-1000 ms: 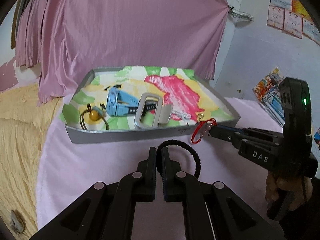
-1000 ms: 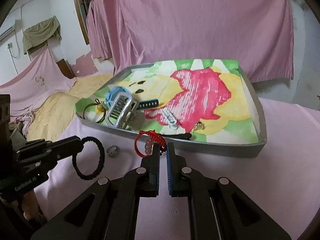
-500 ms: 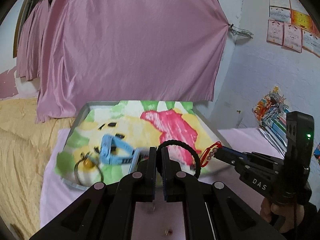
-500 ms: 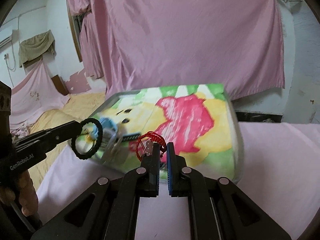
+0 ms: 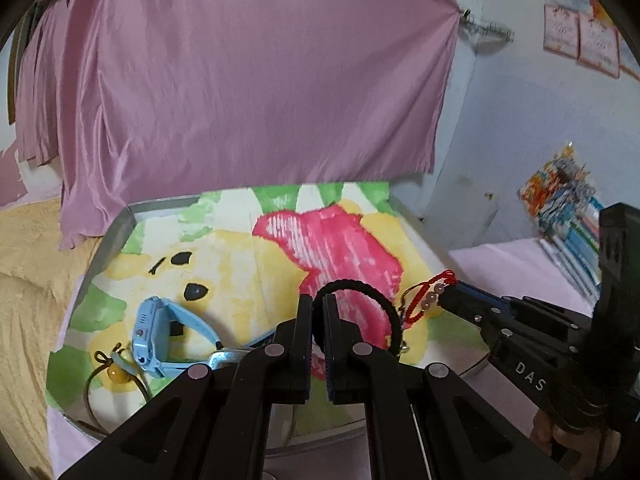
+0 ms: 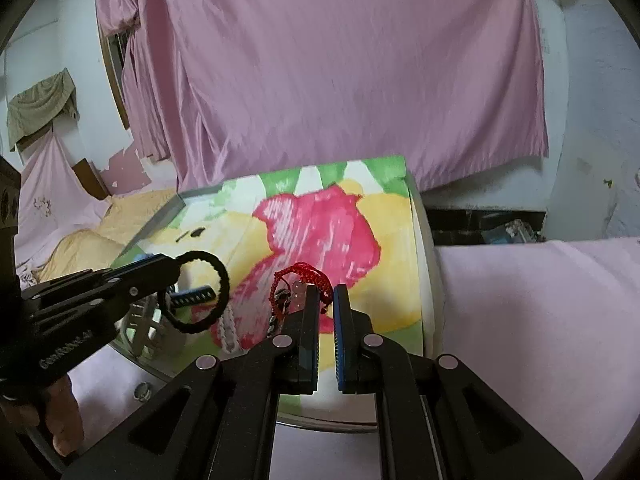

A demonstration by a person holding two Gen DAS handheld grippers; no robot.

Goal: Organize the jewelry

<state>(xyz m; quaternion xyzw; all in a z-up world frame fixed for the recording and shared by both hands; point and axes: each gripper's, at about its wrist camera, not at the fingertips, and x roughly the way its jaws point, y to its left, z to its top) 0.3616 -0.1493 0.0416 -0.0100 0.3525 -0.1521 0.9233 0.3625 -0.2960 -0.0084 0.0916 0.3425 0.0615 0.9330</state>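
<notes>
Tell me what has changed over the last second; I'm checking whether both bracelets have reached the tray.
Both grippers carried their loads from in front of the tray to above it: the left gripper with the black braided band, the right gripper with the red bead bracelet. Neither let go. The blue watch and amber bead cord lie as before.

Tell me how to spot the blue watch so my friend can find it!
Find the big grey metal tray lined with a green, yellow and pink painted picture. Look in its near left part, beside a round yellow bead on a dark cord. The light blue plastic wristwatch lies there, the only blue, chunky, strapped thing; the black braided ring and red cord bracelet hang from the fingers.
</notes>
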